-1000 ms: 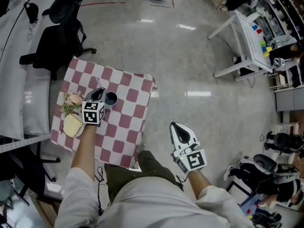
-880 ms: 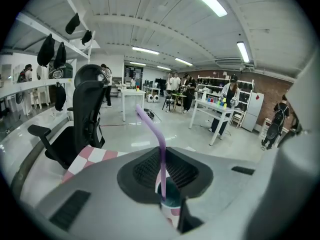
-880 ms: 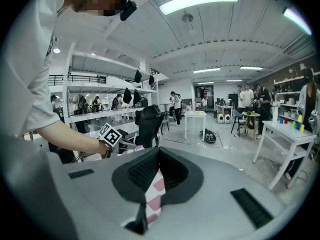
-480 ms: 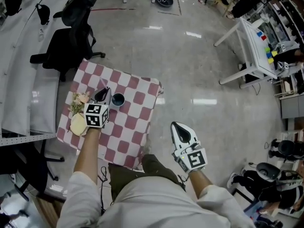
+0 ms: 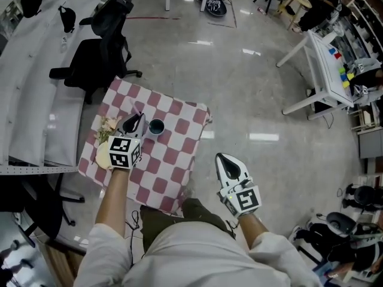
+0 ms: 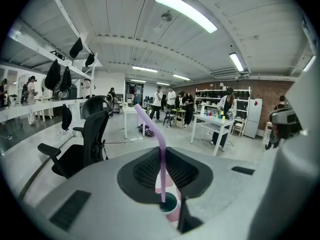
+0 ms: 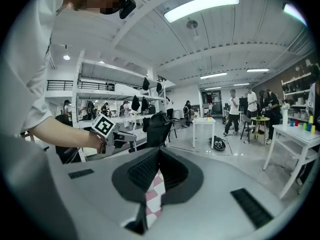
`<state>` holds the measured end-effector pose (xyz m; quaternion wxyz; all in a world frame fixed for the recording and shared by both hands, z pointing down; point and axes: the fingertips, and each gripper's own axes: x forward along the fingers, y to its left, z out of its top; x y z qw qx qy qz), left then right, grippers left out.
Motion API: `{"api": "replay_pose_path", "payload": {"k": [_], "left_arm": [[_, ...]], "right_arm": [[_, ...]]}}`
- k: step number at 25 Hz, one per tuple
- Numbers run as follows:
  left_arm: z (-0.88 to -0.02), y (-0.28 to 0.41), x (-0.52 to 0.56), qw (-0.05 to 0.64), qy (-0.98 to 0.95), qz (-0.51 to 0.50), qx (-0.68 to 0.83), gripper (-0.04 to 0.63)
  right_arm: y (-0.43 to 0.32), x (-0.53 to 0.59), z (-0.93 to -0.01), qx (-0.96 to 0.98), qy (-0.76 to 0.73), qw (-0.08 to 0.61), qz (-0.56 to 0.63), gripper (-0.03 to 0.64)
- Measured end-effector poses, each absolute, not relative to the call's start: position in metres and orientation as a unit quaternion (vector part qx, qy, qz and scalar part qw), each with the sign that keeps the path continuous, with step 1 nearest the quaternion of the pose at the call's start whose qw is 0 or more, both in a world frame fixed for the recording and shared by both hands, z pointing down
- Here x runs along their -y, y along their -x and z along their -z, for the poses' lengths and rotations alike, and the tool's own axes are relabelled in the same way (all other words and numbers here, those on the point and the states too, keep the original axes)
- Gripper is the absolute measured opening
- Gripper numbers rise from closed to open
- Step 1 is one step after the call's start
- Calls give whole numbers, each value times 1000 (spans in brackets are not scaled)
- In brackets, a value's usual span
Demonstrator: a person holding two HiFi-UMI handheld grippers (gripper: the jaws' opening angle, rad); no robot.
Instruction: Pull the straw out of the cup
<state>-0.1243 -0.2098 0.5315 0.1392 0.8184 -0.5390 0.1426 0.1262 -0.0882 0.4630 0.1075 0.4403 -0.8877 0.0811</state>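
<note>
Left claw: The left claw (image 5: 134, 123) was closed on 1 purple straw (image 6: 161, 154), its 2 jaws pinching the shaft. It hung over the left half of the bench (image 5: 176, 160), just left of the cup (image 5: 156, 126).

Straw: It stood close to upright in the grip, with its bent top leaning away to the far left. In the left gripper view its lower end lined up with the cup's mouth. Whether it had cleared the rim could not be told.

Cup: The small cup, teal inside, stood upright on the cloth toward the far side of the bench.

Right claw: The right claw (image 5: 229, 163) had its jaws together with nothing between them. It was held over the bare floor (image 5: 239, 100), right of the bench and well apart from the cup.

Bench: It was draped in a red-and-white checked cloth.

Also on the bench: A small bunch of pale flowers (image 5: 108, 126) and 1 pale yellow round item (image 5: 103, 155) lay at the left edge, beside the left claw.

Surroundings: A black office chair (image 5: 99, 64) stood just beyond the bench, and a white table (image 5: 323, 58) stood at the far right.
</note>
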Motion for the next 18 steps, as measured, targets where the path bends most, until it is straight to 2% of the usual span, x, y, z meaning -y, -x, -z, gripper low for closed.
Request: {"api": "replay_pose_path", "payload": {"k": [18], "left_arm": [[-445,130,152,88,-821,-106,554,34]], "right_arm": [[-112,95,-452,899,-421,93,-71,4]]}}
